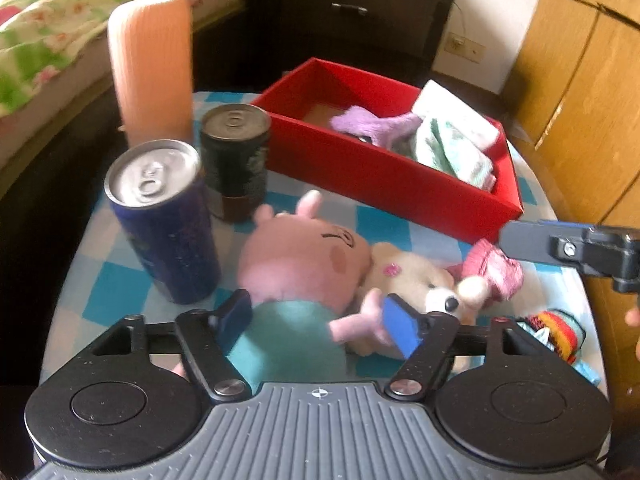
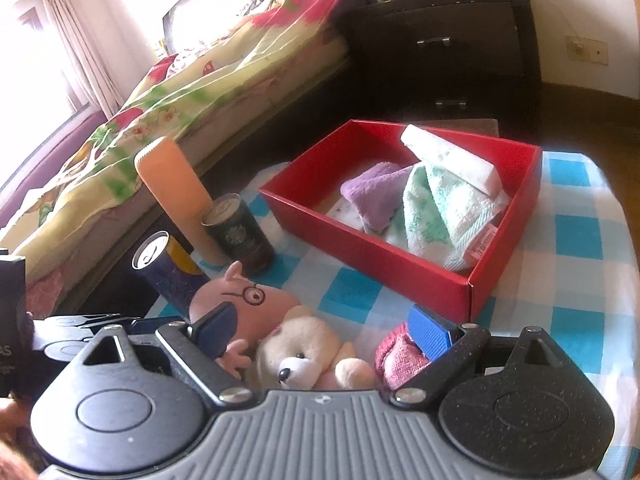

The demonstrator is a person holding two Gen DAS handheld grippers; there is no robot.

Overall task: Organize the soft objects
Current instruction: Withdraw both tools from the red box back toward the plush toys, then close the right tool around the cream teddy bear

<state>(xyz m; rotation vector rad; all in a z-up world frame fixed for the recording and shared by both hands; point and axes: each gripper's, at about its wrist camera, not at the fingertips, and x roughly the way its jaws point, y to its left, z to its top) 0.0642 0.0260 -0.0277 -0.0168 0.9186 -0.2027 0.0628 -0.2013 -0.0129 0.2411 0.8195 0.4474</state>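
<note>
The left gripper (image 1: 320,320) stands spread around the pink pig plush (image 1: 304,264), its pads clear of it. The right gripper (image 2: 324,336) is spread too, angled down over the cream bear plush (image 2: 300,352) beside a pink knitted piece (image 2: 396,356). No label is readable. Both plushes lie on the checked bench (image 2: 576,240), near the red box (image 2: 384,256) holding folded towels (image 2: 440,208).

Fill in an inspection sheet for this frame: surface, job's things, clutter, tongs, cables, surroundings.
Surface: blue-checked tablecloth.
Job's things: red box holds towels and purple cloth; pig plush, bear plush and pink knit item lie outside it.
Clutter: blue can, dark can, orange bottle.
Tongs: left tongs open around pig plush; right tongs open over bear plush.
Cables: nothing seen.
Surroundings: bed, dark dresser.
</note>
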